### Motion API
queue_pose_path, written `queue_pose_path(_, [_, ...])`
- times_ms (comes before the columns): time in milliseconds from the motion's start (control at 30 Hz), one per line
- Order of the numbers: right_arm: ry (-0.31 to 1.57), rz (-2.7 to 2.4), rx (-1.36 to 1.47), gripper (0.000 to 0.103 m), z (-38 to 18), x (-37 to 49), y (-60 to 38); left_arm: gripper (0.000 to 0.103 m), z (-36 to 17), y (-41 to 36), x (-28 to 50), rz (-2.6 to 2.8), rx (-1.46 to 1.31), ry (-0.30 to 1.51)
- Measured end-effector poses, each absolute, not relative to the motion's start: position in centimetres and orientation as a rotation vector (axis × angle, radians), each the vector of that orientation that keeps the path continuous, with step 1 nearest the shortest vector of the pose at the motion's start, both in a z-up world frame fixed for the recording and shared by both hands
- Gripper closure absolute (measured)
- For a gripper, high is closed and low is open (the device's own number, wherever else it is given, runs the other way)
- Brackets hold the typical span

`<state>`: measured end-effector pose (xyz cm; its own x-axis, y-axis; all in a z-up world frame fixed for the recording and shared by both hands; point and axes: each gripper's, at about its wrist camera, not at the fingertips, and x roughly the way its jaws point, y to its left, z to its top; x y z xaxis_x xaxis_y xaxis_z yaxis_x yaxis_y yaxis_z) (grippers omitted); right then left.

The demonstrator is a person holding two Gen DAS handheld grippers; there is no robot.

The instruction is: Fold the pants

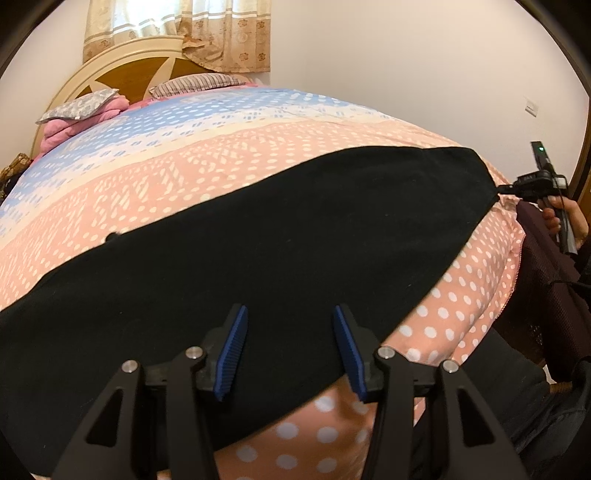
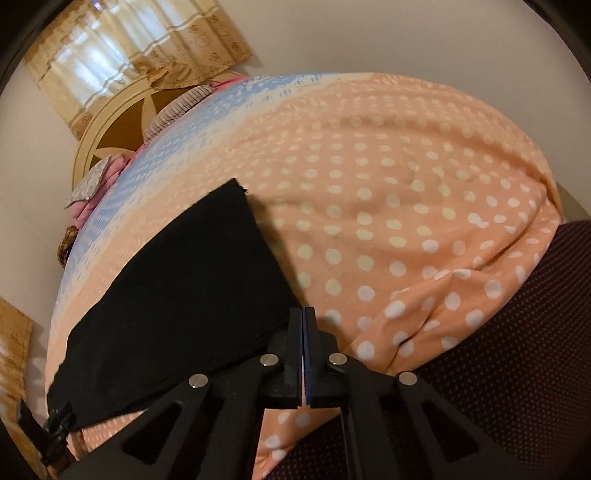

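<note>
The black pants lie flat in a long band across the pink dotted bedspread. My left gripper is open, its blue pads just above the near edge of the pants. My right gripper is shut at the right corner of the pants; whether cloth is between its jaws cannot be told. It also shows in the left wrist view, at the far right end of the pants, held by a hand. The left gripper shows in the right wrist view at the other end.
The bedspread turns blue and white toward the headboard. Pillows and a pink blanket lie at the head. A dark dotted chair or fabric stands at the bed's near right edge. A curtain hangs behind.
</note>
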<state>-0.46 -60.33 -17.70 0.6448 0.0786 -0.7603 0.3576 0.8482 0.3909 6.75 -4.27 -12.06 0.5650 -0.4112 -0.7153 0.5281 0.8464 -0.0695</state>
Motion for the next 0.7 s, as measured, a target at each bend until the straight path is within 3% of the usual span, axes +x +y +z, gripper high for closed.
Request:
queue_pose_path(367, [0.876, -0.191, 0.523, 0.102, -17.5, -3.0, -60.4, 0.051, -12.2, -3.8, 6.7, -0.544, 0.144, 0.797])
queue_pose_path(400, [0.861, -0.193, 0.529, 0.093, -17.2, -3.0, -60.4, 0.051, -12.2, -3.7, 6.7, -0.543, 0.143, 0.798])
queue_pose_path(433, [0.848, -0.202, 0.523, 0.056, -17.0, -3.0, -60.3, 0.051, -12.2, -3.6, 6.7, -0.542, 0.14, 0.798])
queue_pose_path(467, [0.846, -0.205, 0.517, 0.036, -16.8, -2.5, -60.0, 0.051, -12.2, -3.5, 6.7, -0.542, 0.138, 0.798])
queue_pose_path(500, [0.837, -0.198, 0.53, 0.024, -16.7, -2.4, -60.0, 0.051, -12.2, -3.5, 6.7, -0.541, 0.138, 0.797])
queue_pose_path(600, [0.823, -0.175, 0.551, 0.027, -16.7, -1.7, -60.0, 0.051, -12.2, -3.3, 6.7, -0.539, 0.133, 0.796])
queue_pose_path(667, [0.83, -0.177, 0.545, 0.044, -17.0, -1.1, -59.9, 0.051, -12.2, -3.3, 6.8, -0.538, 0.13, 0.797])
queue_pose_path(700, [0.843, -0.174, 0.556, 0.058, -17.4, -0.7, -60.0, 0.051, -12.3, -3.3, 6.8, -0.538, 0.131, 0.797])
